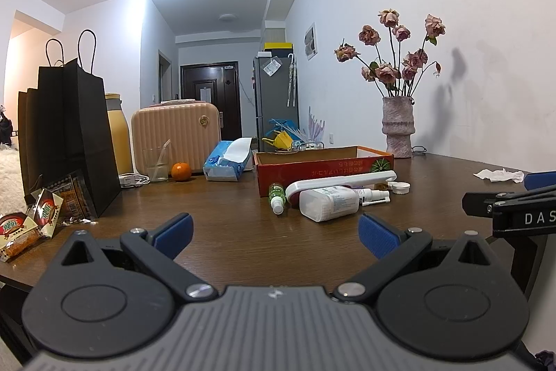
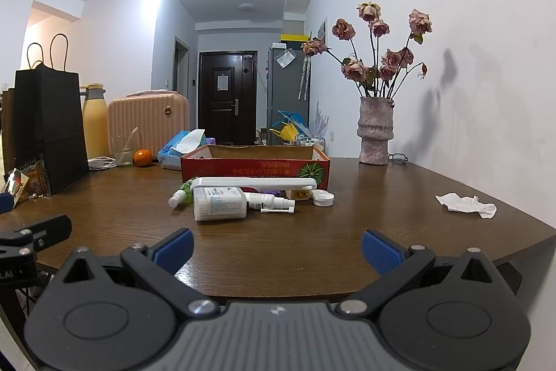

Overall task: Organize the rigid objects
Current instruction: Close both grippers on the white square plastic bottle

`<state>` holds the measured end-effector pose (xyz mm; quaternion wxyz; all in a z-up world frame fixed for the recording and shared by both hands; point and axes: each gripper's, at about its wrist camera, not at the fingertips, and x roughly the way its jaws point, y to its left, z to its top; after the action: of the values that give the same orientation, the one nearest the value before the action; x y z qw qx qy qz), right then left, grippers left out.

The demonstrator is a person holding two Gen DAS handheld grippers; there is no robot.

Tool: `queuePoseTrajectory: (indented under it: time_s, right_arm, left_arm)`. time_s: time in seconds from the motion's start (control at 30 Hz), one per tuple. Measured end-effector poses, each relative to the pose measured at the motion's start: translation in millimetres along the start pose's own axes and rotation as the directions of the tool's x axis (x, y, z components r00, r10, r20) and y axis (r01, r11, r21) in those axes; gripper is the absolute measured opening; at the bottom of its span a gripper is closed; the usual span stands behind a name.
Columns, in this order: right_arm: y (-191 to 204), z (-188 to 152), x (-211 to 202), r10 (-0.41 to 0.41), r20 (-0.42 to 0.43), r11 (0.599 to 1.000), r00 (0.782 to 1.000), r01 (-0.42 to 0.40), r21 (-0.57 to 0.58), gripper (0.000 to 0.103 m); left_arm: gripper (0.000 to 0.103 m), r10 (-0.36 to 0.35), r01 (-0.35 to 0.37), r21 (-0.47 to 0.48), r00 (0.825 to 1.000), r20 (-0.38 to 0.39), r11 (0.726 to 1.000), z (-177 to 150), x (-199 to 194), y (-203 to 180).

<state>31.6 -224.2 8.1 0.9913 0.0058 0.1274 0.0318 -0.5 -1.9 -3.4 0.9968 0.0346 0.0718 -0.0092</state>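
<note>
Both fingers (image 1: 377,233) (image 2: 173,247) spread, empty; white bottle (image 2: 219,203) lies well ahead

Place: a lived-in home, an apartment dining area opening onto an entry hall
Table: a dark wooden table (image 2: 312,232) cluttered with household odds and ends
Decor: a vase (image 2: 376,131) of dried roses against a white wall
Hall: a dark front door (image 2: 227,96) at the far end, a grey fridge (image 2: 288,86) beside it
Belongings: a pink suitcase (image 1: 175,136), a black paper bag (image 1: 66,134), a tissue pack (image 1: 227,162), an orange (image 1: 180,171), snack packets (image 1: 45,211)
</note>
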Motion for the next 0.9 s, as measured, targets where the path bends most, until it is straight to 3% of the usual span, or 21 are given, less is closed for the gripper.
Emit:
queuePoseTrajectory:
  time_s: [0.23, 0.37, 0.53, 0.7, 0.8, 0.9]
  right_arm:
    - [-6, -6, 12, -0.019, -0.018, 1.000, 1.000, 0.019, 0.017, 0.103]
    - [-13, -15, 38, -0.034, -0.042, 0.999, 0.999, 0.035, 0.022, 0.103]
    - [-29, -15, 72, -0.026, -0.046, 0.998, 0.999, 0.029, 0.060, 0.103]
    - [-48, -3, 107, 0.010, 0.008, 0.994, 1.000, -0.011, 0.109, 0.103]
    - [-52, 10, 134, 0.098, -0.090, 0.993, 0.991, -0.091, 0.076, 0.103]
    - [-52, 19, 156, 0.106, -0.117, 0.993, 0.987, -0.098, 0.073, 0.103]
  left_arm:
    - [0.103, -0.030, 0.030, -0.015, 0.999, -0.033, 0.999, 3, 18, 7]
    - [0.103, 0.002, -0.001, 0.022, 0.999, -0.041, 1.000, 10, 44, 2]
    - [0.103, -0.078, 0.084, 0.044, 0.990, -0.121, 0.996, 13, 87, -3]
    - [0.103, -0.084, 0.094, 0.066, 0.986, -0.145, 0.993, 12, 123, -13]
    - [0.103, -0.066, 0.081, 0.071, 0.979, -0.191, 0.994, 14, 149, -18]
    - [0.103, -0.130, 0.134, -0.004, 0.957, -0.260, 0.991, 21, 176, -13]
